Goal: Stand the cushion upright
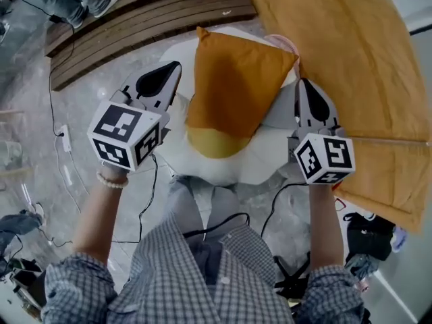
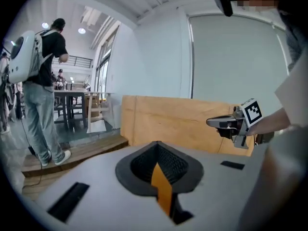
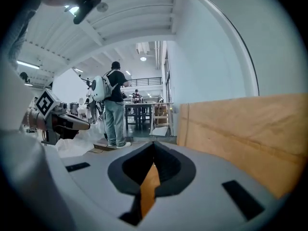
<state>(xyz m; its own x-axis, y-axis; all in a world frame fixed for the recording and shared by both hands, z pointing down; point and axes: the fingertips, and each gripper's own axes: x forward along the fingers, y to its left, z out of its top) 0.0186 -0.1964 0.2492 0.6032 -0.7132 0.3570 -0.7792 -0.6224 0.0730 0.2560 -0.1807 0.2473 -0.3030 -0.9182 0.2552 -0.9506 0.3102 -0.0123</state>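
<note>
Bordering grey floor [image 1: 27, 79], wooden platform [image 1: 135, 19] runs behind cushion [image 1: 236, 86].

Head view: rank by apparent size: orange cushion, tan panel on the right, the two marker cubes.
1. tan panel, even though the frame crops it
2. orange cushion
3. left marker cube and right marker cube: near alike. The left looks slightly bigger, perhaps only nearer the camera.

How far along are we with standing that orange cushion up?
Done, apparently: the orange cushion looks propped upright on the white seat. In hand: nothing; the left gripper and right gripper are shut, clear of it. Left: perhaps only checking it holds.
</note>
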